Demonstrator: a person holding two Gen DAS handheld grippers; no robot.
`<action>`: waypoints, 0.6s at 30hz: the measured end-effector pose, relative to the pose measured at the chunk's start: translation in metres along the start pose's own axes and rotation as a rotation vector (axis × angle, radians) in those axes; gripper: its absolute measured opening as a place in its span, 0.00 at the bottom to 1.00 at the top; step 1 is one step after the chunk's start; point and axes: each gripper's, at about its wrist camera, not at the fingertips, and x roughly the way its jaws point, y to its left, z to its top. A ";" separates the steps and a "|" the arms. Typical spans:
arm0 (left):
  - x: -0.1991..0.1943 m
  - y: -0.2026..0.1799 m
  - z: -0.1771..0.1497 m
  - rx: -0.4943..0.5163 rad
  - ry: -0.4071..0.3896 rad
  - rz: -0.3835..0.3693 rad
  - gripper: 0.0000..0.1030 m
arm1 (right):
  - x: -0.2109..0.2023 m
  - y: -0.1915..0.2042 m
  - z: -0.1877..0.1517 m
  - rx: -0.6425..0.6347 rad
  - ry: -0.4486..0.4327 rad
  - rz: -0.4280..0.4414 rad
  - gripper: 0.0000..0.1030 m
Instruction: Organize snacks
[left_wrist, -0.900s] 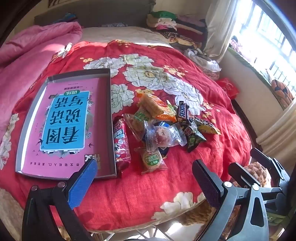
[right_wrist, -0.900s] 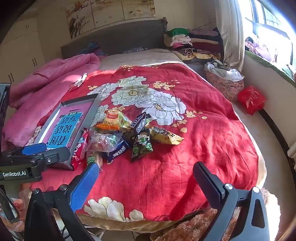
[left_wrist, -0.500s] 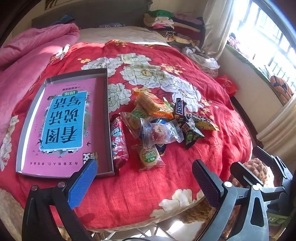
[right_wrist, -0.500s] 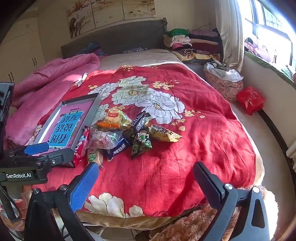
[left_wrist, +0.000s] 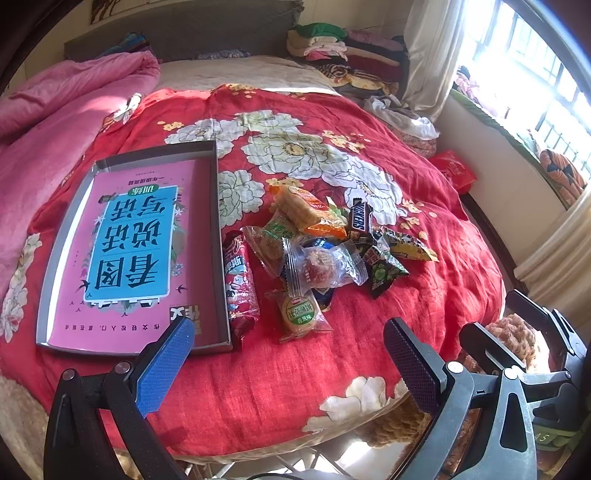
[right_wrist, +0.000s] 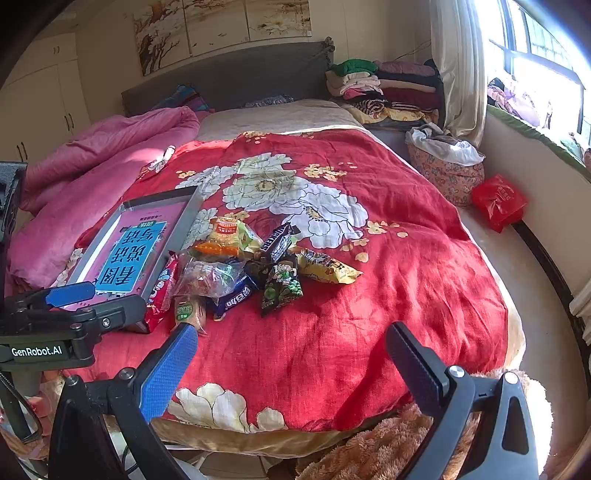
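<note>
Both the left claw (left_wrist: 288, 354) and right claw (right_wrist: 291, 354) are held wide, empty. The wrapped snacks (left_wrist: 317, 251) are judged light, crinkly, slippery. Crimped wrapper ends are best gripped.

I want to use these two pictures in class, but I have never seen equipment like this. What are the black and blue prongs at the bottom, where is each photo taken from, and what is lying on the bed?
No robot arm is at work: a person holds a two-finger gripper in each hand, and each carries a wide-angle camera looking along its fingers. One picture comes from the left gripper, the other from the right gripper. The prongs are their fingers. Both stand wide open and hold nothing.

On the red flowered quilt lies a grey tray with a pink and blue printed sheet inside. Beside it sits a pile of wrapped snacks, including a chocolate bar and a red packet against the tray's edge. No snack is in the tray.
</note>
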 end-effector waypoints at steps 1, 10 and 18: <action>0.000 0.000 0.000 0.002 -0.001 0.001 0.99 | 0.000 0.000 0.000 -0.001 -0.001 0.001 1.00; 0.000 -0.001 0.000 0.007 -0.004 0.016 0.99 | -0.002 0.001 0.000 -0.003 -0.006 0.000 1.00; 0.002 -0.002 -0.001 0.014 -0.001 0.019 0.99 | -0.001 0.001 0.001 -0.001 -0.002 -0.001 1.00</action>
